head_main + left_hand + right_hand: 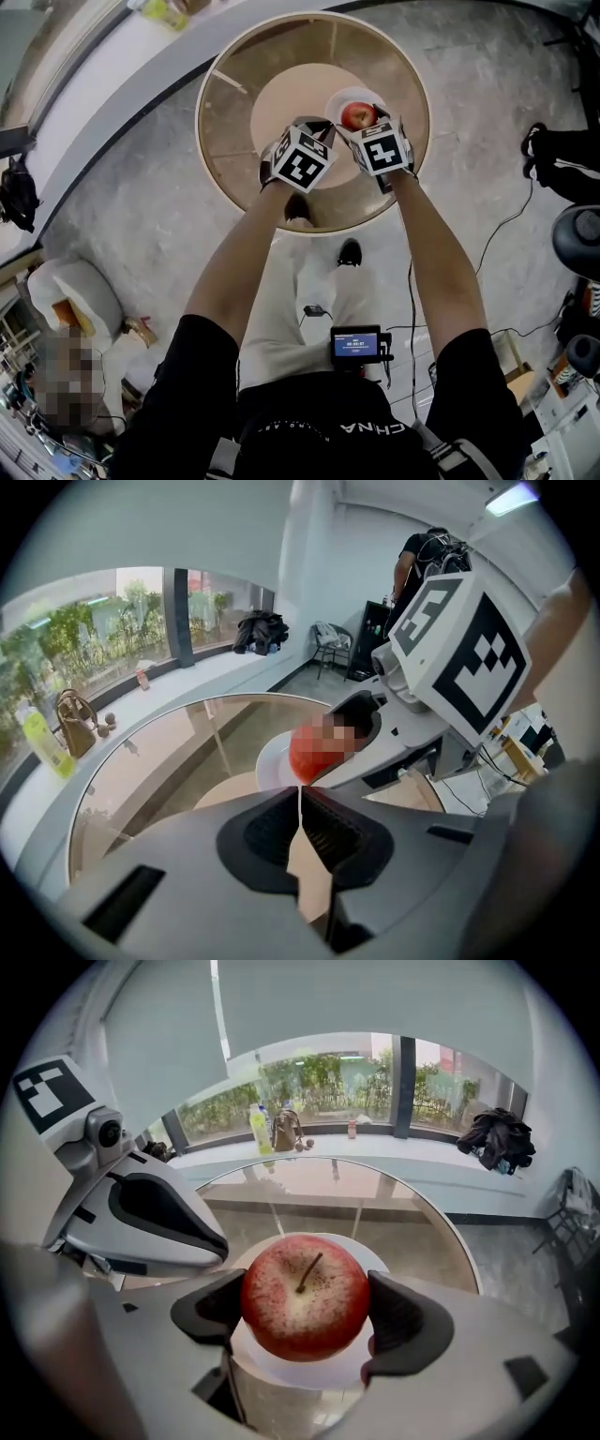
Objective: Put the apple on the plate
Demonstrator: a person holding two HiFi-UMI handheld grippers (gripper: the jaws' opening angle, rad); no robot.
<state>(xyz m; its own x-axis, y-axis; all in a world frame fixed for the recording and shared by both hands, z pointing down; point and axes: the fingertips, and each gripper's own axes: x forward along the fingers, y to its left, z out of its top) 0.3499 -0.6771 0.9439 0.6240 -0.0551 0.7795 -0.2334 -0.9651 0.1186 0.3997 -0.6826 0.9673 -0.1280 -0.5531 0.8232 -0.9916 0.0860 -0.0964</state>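
A red apple (305, 1296) with its stem up sits between the pads of my right gripper (307, 1314), which is shut on it, directly over a small white plate (380, 1260). I cannot tell whether the apple touches the plate. In the head view the apple (358, 115) and plate (337, 99) lie near the middle of a round glass table (230, 131), with the right gripper (364, 124) on them. My left gripper (300, 803) is shut on nothing just left of the apple (305, 754), and appears in the head view (317, 125) beside the right one.
The table has a round tan base (281, 103) under the glass. A curved window ledge (412, 1162) behind it holds a yellow bottle (258, 1129), a brown bag (284, 1132) and a dark jacket (497, 1138). Cables (506, 225) lie on the floor.
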